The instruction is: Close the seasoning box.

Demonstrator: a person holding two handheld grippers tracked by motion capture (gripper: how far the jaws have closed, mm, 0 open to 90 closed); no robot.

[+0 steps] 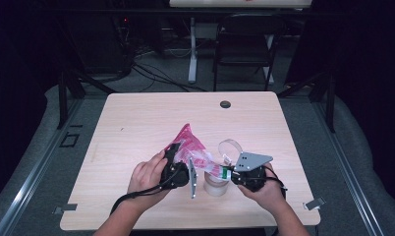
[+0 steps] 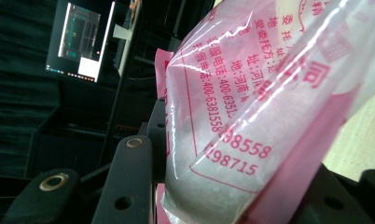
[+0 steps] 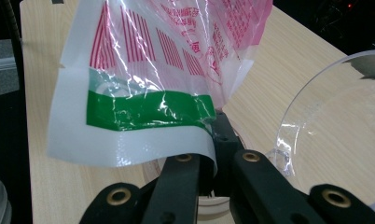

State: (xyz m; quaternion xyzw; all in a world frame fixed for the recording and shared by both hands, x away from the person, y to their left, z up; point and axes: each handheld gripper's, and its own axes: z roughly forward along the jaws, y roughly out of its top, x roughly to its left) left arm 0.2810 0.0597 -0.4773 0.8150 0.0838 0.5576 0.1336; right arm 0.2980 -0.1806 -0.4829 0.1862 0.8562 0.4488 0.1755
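Black grippers [image 1: 178, 172], brass-looking screws, grey plates, seemingly bare forearms.

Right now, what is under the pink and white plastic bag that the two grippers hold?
Under the pink and white plastic bag stands a round whitish container on the wooden table. A clear plastic lid is beside it. The bag covers the container's opening, so its contents cannot be seen.

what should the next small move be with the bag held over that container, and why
Probably tip the pink bag a little further so its green-striped end drops toward the round container. Both tongs, left and right, grip the bag, which holds white granules, and that end hangs just above the container with its clear lid open.
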